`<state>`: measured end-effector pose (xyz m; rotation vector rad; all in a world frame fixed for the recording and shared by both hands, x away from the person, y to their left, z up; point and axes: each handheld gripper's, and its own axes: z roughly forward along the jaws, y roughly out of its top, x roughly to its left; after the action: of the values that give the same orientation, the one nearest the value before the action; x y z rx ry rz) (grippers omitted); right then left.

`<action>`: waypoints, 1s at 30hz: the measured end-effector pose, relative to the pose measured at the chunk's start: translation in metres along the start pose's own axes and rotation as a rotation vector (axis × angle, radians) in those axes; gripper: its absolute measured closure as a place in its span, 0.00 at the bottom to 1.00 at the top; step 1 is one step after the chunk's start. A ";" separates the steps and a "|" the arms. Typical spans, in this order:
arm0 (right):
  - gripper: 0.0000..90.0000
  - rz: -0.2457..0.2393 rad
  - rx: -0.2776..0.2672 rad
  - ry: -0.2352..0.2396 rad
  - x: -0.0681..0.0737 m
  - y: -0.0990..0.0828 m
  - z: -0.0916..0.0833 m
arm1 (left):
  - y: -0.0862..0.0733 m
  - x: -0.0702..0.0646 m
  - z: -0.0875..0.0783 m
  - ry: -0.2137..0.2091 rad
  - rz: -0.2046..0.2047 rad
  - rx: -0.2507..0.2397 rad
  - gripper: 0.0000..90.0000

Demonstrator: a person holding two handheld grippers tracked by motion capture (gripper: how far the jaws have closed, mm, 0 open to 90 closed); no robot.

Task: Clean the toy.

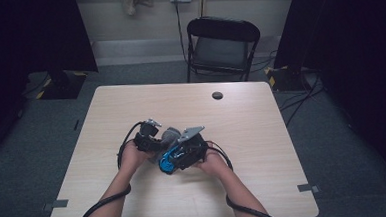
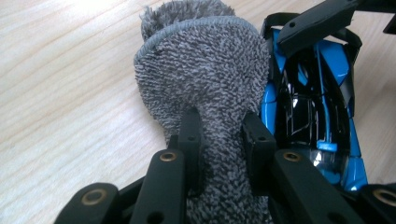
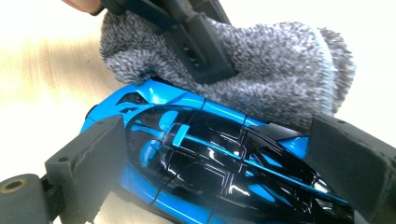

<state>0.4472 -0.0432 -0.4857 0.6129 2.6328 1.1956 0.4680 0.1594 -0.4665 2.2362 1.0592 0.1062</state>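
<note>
Both tongs grip: my left gripper (image 2: 219, 135) pinches the fluffy grey microfibre cloth (image 2: 205, 79) flat against the flank of the glossy blue-and-black toy car (image 3: 210, 158), which my right gripper (image 3: 224, 163) clamps end to end.

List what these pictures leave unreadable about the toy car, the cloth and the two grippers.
- Blue toy car: its wheels; right gripper view cuts off the underside, and the right gripper covers it in the high view.
- Grey cloth: its full size; it is bunched in the left gripper, lower end cut off by the frame.
- Cloth-to-car contact: touching or merely alongside, unclear.
</note>
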 end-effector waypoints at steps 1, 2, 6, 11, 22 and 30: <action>0.06 0.000 0.001 0.000 0.000 0.000 0.000 | -0.001 0.001 -0.001 0.004 0.004 0.002 0.82; 0.06 0.000 0.001 0.000 0.000 0.000 0.000 | -0.002 0.001 -0.002 0.004 0.001 0.001 0.81; 0.06 0.001 -0.003 0.000 0.000 0.000 0.000 | -0.009 0.002 -0.007 0.004 -0.006 -0.005 0.81; 0.06 0.002 -0.005 0.000 0.001 0.000 0.000 | -0.013 0.000 -0.011 0.014 -0.010 0.000 0.81; 0.06 0.003 -0.010 0.000 0.001 -0.001 0.000 | -0.023 0.001 -0.020 0.019 -0.018 0.010 0.81; 0.06 0.003 -0.009 0.000 0.001 -0.001 0.000 | -0.027 0.001 -0.024 0.022 -0.014 0.014 0.81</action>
<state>0.4459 -0.0429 -0.4864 0.6156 2.6255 1.2073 0.4427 0.1857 -0.4637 2.2447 1.0910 0.1178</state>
